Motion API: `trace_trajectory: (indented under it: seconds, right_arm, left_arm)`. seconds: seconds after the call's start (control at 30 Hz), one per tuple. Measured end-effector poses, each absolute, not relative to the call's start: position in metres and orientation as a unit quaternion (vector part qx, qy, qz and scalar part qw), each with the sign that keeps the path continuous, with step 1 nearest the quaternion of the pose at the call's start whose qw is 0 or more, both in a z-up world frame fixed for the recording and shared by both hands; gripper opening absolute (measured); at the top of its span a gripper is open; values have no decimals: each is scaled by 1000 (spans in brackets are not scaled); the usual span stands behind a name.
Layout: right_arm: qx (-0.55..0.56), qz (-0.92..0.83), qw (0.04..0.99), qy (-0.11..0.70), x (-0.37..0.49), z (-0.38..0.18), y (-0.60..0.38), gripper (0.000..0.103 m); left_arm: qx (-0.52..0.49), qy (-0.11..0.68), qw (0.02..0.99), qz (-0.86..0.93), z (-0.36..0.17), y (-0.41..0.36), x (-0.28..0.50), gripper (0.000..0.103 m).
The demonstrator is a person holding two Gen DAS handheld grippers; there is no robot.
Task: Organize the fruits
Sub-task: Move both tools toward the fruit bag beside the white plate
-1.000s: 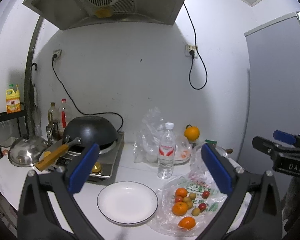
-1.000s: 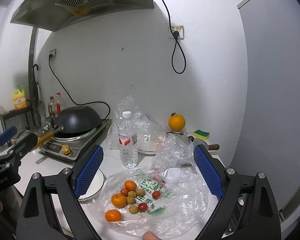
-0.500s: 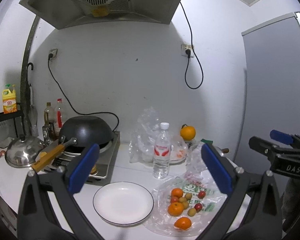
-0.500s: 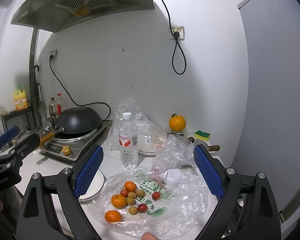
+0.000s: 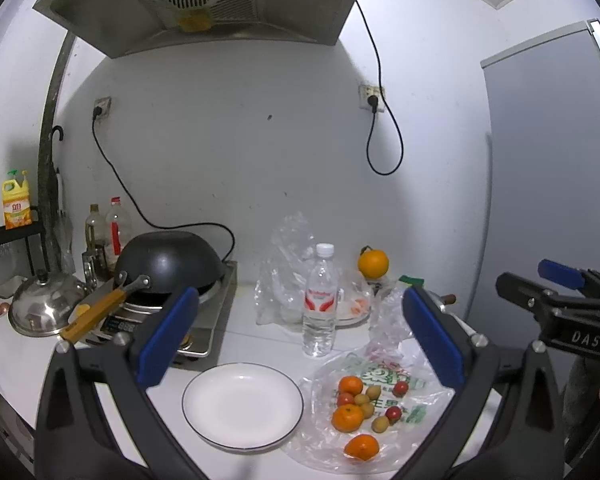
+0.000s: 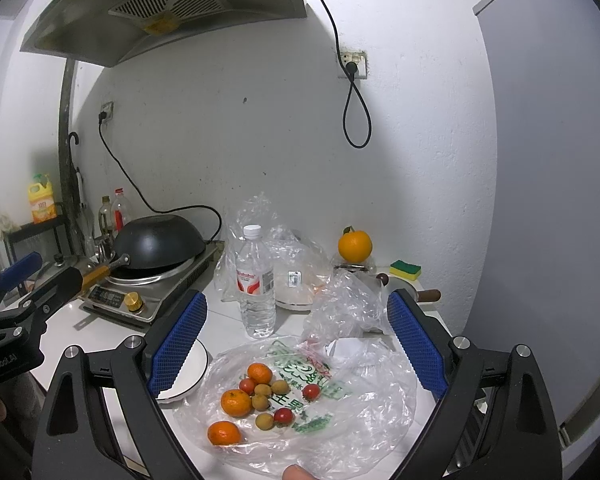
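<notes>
White counter, fruits (image 6: pixel 260 396) on plastic below both wide-open, empty claws (image 6: pixel 296 344) (image 5: pixel 300 336).

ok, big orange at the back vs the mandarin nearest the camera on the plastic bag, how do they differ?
The big orange is larger, stands raised on something near the wall and has a stem with a leaf. The nearest mandarin is smaller, lies low on the plastic bag among the other small fruit, and shows no stem. Both are round, orange citrus, untouched by either gripper.
</notes>
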State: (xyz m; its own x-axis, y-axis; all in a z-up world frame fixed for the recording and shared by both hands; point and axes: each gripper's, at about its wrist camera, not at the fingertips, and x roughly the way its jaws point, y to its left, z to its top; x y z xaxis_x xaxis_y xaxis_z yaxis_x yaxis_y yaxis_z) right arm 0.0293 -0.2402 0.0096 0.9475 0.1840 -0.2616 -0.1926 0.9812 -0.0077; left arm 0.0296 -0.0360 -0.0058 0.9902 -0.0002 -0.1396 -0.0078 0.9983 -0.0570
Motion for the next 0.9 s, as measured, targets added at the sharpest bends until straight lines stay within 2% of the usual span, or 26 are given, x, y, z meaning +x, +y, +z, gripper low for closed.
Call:
trace_trajectory:
  seconds: [0.9]
  right_arm:
    - [-12, 93, 986, 138, 30, 3, -247, 94]
  left_arm:
    - [-25, 80, 996, -4, -9, -46, 36, 103]
